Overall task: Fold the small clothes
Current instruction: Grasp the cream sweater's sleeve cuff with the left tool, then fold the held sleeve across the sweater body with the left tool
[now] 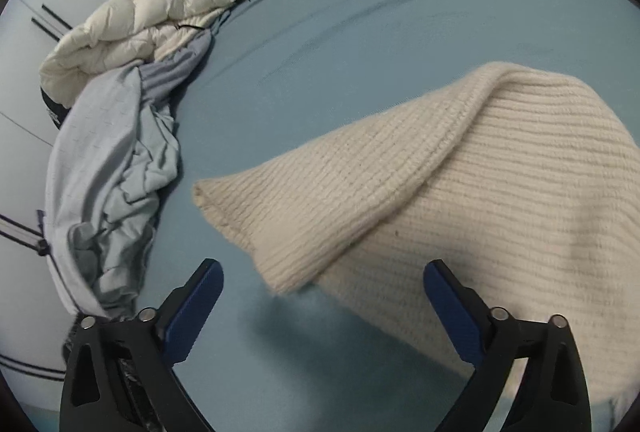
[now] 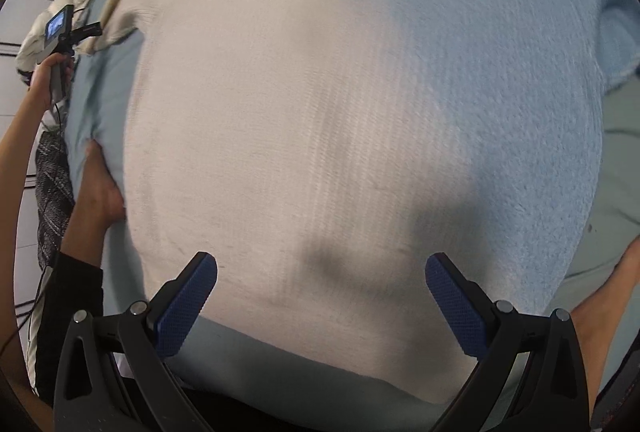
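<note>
A cream ribbed knit sweater [image 1: 460, 192] lies on the blue bed sheet [image 1: 360, 24], one sleeve folded across it with the cuff [image 1: 202, 194] pointing left. My left gripper [image 1: 324, 272] hovers open just above the sleeve's lower edge; the blue pads touch nothing. In the right wrist view the sweater [image 2: 260, 112] fills the frame, cream on the left and pale blue [image 2: 500, 92] on the right. My right gripper [image 2: 320, 264] stands open above its near hem, nothing pinched. The left gripper [image 2: 90, 29] shows small at the far left, held in a hand [image 2: 46, 76].
A white puffer jacket [image 1: 152, 16] and crumpled pale blue clothes [image 1: 112, 160] are piled along the bed's left edge. Pale cabinet doors [image 1: 24, 32] stand beyond it. A person's bare limb [image 2: 100, 192] rests on the bed's left side, another [image 2: 600, 304] at the lower right.
</note>
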`<state>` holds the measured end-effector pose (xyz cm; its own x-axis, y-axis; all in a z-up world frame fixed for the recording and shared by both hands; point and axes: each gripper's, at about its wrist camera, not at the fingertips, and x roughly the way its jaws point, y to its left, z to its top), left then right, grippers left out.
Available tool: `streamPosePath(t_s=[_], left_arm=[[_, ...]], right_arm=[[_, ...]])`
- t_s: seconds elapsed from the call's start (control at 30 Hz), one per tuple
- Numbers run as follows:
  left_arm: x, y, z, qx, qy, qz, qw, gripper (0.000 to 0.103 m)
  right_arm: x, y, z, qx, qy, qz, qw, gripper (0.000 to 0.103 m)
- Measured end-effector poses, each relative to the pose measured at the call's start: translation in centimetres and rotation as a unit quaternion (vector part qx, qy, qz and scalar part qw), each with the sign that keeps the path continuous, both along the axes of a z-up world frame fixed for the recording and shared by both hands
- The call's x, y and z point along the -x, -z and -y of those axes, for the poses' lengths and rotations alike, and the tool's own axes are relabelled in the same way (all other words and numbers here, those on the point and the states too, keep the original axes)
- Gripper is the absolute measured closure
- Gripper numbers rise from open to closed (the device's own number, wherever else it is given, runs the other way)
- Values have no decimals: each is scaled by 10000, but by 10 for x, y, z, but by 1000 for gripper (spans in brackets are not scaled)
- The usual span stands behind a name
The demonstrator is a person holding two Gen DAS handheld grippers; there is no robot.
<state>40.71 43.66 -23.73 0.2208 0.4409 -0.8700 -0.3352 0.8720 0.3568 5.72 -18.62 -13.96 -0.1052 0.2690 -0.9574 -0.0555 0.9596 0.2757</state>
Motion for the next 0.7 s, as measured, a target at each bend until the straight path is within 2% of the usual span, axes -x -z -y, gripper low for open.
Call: streamPosePath(t_s=[0.07,0.1,0.13,0.2,0.27,0.3,0.37,0.5,0.57,0.63,0.7], left_arm=[[-2,2,-11,462,-99,174,9987,34],[-3,3,-18,642,-209,185,9975,63],[-3,6,-27,740,-428,123,9963,80],[1,0,-41,908,-871,196,9919,96],[10,-14,-53,1266,-1239,413,9833,97],[14,-26,-55,1288,-1327,471,9816,98],[21,-52,-54,1093,-1273,513,9845,98],[36,-135,-47,979,-994,735,9875,98],[43,-177,-33,858,-824,670,9906,98],[51,-203,-14,737,-651,508,9939,98],[62,-230,22,801,-240,364,9958,98]], right_arm=[[-1,1,11,85,69,10,9999,1],[-2,0,14,107,96,28,9999,1],[-3,-1,16,136,119,48,9998,1],[-5,-6,21,211,163,105,9996,1],[-9,-12,23,233,213,210,9993,1],[-9,-15,21,199,243,295,9991,1],[-8,-20,16,109,267,448,9986,1],[-1,-43,12,-80,150,806,9966,1],[3,-52,9,-175,63,981,9950,1],[10,-66,10,-275,-27,1229,9920,1],[18,-76,13,-364,-103,1437,9889,1]])
